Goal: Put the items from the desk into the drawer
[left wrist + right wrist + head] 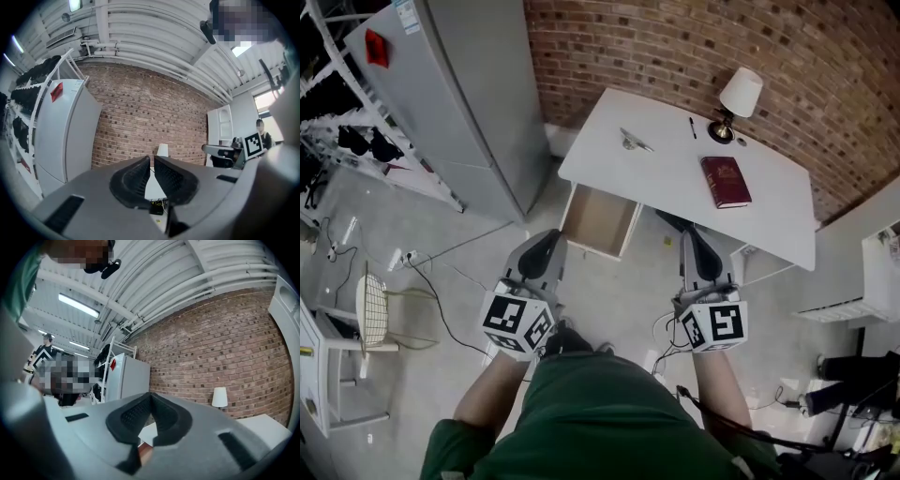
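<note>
Left tool and right tool: clenched, empty. Approach white bench; unclench before reaching dark red hardcover book.

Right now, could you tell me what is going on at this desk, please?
A person stands back from the white desk, holding the left tongs and right tongs level, both shut and empty. The drawer is open and looks empty. The red book, pen and lamp sit on the desk; nothing is put away yet.
</note>
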### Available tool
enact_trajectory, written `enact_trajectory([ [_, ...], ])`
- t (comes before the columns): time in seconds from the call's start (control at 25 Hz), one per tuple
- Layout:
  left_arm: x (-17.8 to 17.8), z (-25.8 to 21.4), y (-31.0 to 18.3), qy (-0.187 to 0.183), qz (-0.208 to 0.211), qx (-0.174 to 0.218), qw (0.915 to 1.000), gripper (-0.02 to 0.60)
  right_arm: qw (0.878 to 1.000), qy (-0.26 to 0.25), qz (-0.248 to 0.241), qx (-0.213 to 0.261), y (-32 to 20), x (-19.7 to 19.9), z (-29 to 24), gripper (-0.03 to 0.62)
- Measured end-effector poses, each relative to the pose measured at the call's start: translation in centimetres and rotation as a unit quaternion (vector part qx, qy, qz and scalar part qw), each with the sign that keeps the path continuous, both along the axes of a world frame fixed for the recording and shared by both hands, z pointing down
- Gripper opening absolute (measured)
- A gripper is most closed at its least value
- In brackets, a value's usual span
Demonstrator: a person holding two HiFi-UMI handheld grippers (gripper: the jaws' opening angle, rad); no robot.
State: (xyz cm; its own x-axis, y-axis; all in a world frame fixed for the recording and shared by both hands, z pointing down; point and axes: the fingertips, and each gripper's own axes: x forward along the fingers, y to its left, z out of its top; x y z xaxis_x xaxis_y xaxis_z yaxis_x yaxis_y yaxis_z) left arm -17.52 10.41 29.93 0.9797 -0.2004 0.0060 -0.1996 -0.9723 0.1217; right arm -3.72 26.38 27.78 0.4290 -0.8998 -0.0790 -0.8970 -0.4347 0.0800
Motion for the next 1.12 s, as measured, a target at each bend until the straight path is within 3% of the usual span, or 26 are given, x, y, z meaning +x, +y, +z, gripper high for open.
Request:
enact_trajectory([
  [0.36, 4.4, -1.1, -0.5, 0.008, 0.010, 0.026, 0.9996, 0.026, 1.000, 0.013, 0.019, -0.007, 0.8, 3.3, 0.4, 0.005],
  [0.64, 10.0, 0.3, -2.5, 0.004, 0.034, 0.013, 0.9993, 0.026, 0.998, 0.003, 0.052, -0.036, 0.2, 8.3, 2.0, 0.005],
  [1.12, 18.0, 2.2, -12.1, -0.003, 0.044, -0.002, 0.9990, 0.026, 0.995, -0.008, 0.069, -0.074, -8.8, 16.1, 3.8, 0.005],
])
